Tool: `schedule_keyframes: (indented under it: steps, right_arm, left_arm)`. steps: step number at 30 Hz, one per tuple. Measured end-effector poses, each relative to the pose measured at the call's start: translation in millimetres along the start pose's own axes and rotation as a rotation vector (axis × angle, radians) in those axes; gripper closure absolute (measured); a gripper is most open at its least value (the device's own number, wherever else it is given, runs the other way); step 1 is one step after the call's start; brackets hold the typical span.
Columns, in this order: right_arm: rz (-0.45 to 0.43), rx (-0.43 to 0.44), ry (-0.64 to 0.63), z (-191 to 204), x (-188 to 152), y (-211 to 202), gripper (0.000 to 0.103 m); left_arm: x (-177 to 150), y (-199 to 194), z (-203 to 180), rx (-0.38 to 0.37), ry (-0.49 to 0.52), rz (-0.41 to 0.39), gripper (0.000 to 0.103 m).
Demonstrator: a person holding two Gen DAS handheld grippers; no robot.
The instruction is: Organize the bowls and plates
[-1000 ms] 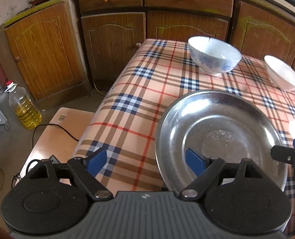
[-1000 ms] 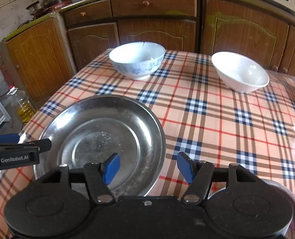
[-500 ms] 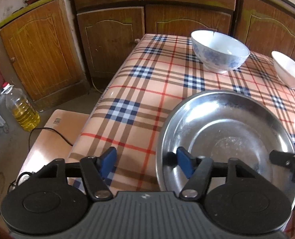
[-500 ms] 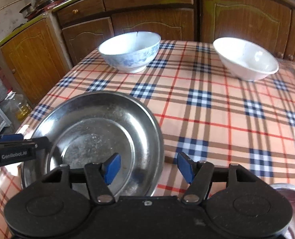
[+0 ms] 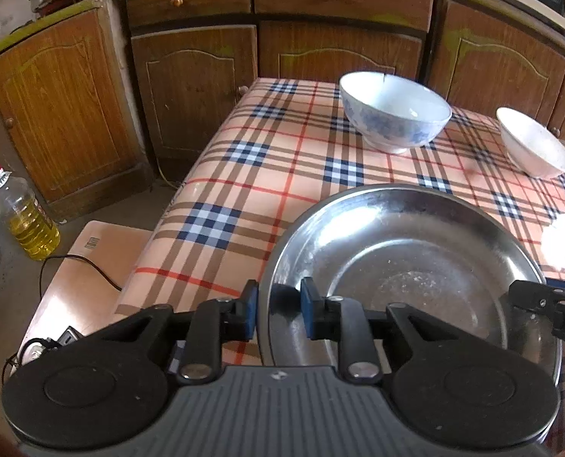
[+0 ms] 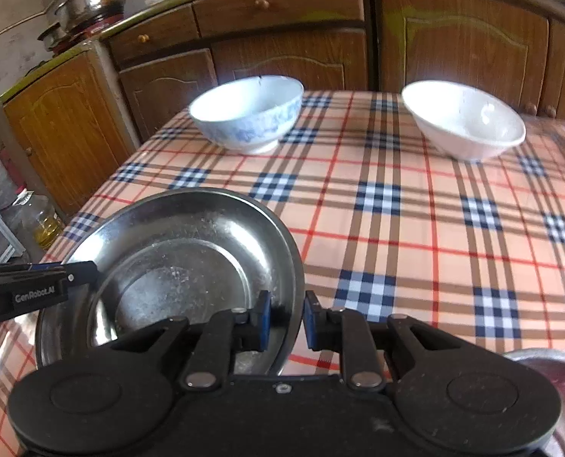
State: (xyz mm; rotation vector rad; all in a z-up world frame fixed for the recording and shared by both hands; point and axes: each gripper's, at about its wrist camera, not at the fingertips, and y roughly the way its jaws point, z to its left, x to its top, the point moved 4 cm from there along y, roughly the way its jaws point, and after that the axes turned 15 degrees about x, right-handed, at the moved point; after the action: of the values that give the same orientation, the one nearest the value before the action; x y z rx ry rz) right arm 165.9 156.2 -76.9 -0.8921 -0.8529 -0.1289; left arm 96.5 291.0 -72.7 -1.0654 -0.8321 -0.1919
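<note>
Steel plate (image 5: 408,266): on the plaid tablecloth (image 5: 282,175) at the near left part of the table, gripped on two opposite edges.
Left gripper (image 5: 278,314): narrowed on the plate's left rim; one blue pad sits outside the rim, the other inside the dish.
Right gripper (image 6: 287,320): narrowed on the plate's right rim, rim running between the two blue pads.
Plate versus tongs: the dish spans the space between both tools; each tool's tip shows at the far side of the other's view.
Blue-patterned bowl (image 6: 246,112): upright, beyond the plate, toward the table's far left.
White bowl (image 6: 463,120): upright, to the right of the patterned bowl, apart from it.
Cabinets (image 5: 191,76): wooden doors behind the table.
Oil bottle (image 5: 25,219): on the floor left of the table.
</note>
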Motion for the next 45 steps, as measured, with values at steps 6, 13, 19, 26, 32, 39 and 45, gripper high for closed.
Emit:
schedule_keyframes:
  steps: [6, 13, 19, 26, 32, 39, 45]
  right_arm:
    - [-0.031, 0.004, -0.047, 13, 8, -18, 0.08]
    - [-0.068, 0.005, -0.078, 24, 15, -46, 0.08]
    - [-0.095, 0.005, -0.095, 32, 18, -71, 0.08]
    - [-0.132, 0.004, -0.117, 40, 22, -97, 0.08]
    - [-0.15, 0.003, -0.128, 46, 25, -114, 0.08]
    - [-0.164, 0.007, -0.129, 51, 26, -129, 0.08]
    - [-0.175, 0.007, -0.134, 54, 25, -141, 0.08]
  left_arm:
    - [4, -16, 7, 0.007, -0.023, -0.018, 0.079]
    - [10, -43, 14, 0.008, -0.03, -0.05, 0.079]
    - [12, -65, 16, 0.003, -0.033, -0.078, 0.079]
    - [18, -87, 17, 0.005, -0.04, -0.114, 0.079]
    - [21, -101, 20, 0.006, -0.042, -0.136, 0.079]
    - [23, -116, 20, 0.011, -0.038, -0.152, 0.079]
    - [22, -126, 22, 0.009, -0.038, -0.164, 0.079]
